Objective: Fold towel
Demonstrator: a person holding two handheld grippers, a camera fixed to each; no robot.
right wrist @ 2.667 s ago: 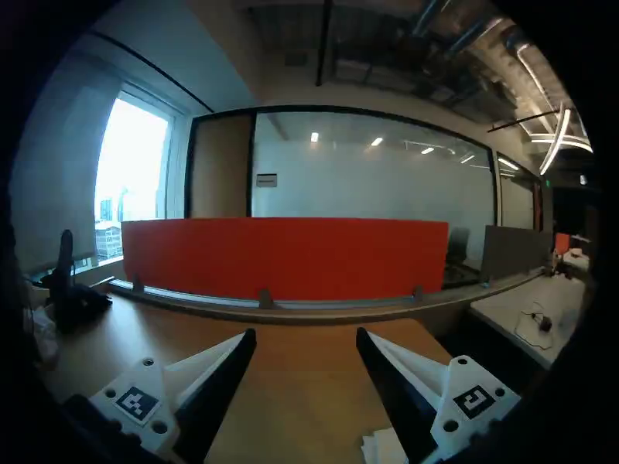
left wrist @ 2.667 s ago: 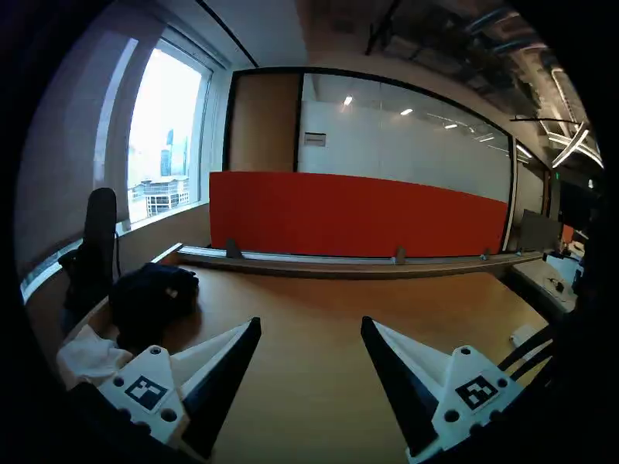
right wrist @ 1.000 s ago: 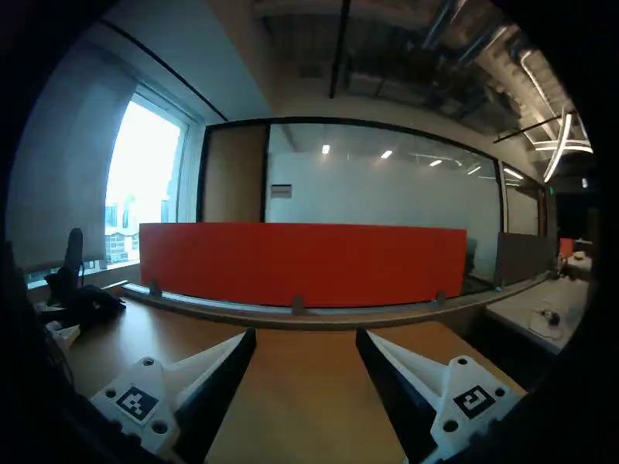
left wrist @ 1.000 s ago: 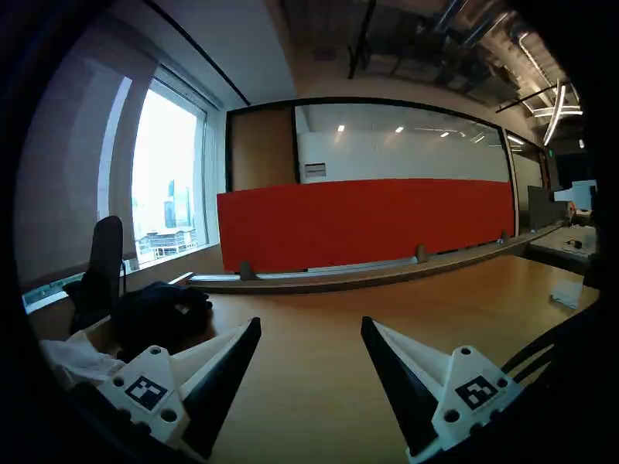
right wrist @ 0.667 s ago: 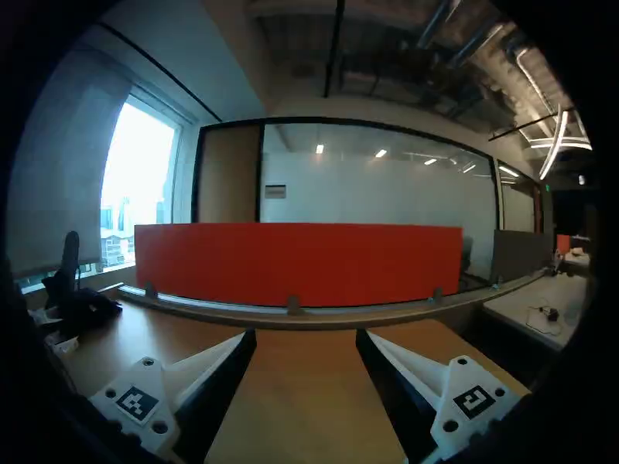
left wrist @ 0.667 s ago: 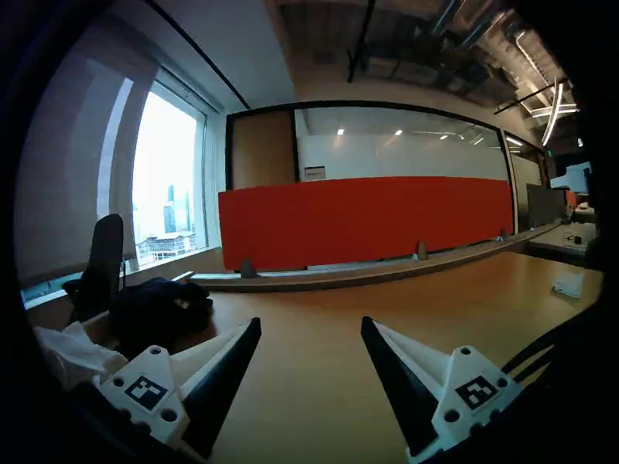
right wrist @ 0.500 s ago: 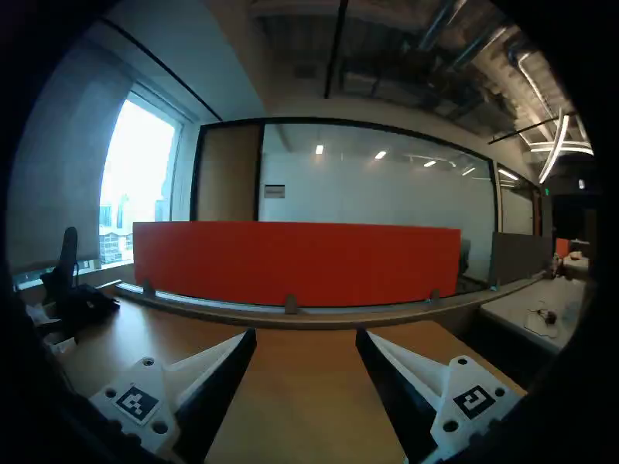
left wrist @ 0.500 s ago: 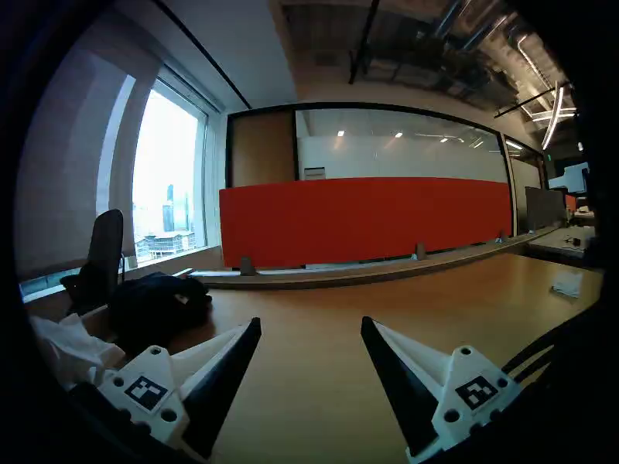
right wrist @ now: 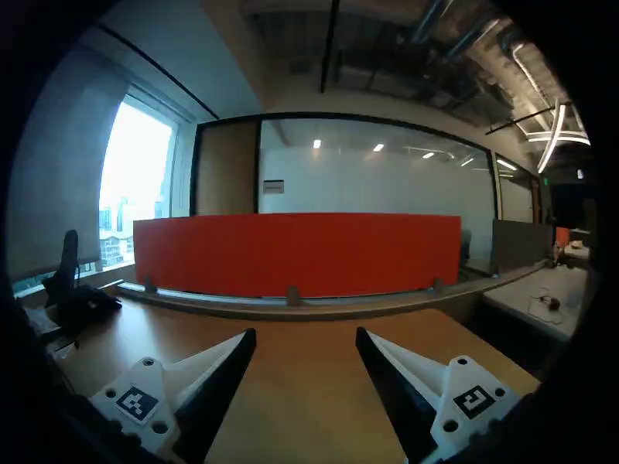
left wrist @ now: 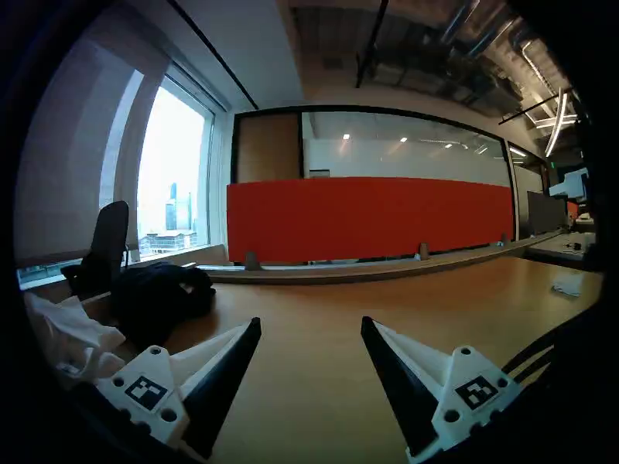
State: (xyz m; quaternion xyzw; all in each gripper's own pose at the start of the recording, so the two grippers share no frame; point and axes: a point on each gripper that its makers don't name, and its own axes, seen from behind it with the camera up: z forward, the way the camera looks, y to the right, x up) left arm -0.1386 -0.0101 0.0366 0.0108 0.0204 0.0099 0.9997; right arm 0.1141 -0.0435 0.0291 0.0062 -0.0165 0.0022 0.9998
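While you hold both tools over the light-brown wooden bench point(left wrist: 325, 309), the left gripper point(left wrist: 309, 344) has its jaws apart with nothing between them, and the right gripper point(right wrist: 304, 348) stands the same. A crumpled white cloth point(left wrist: 66, 340), seemingly the towel, lies at the bench's left edge, just beside a black fabric bundle point(left wrist: 159, 298). A red-orange divider panel point(left wrist: 371, 218) lines the far edge.

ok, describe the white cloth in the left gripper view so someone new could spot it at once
Follow the long wooden desk to its end by the bright window. A black bundle lies there, with the white cloth beside it, nearer the camera. It is the one pale, crumpled thing at that end; its neighbour is dark.
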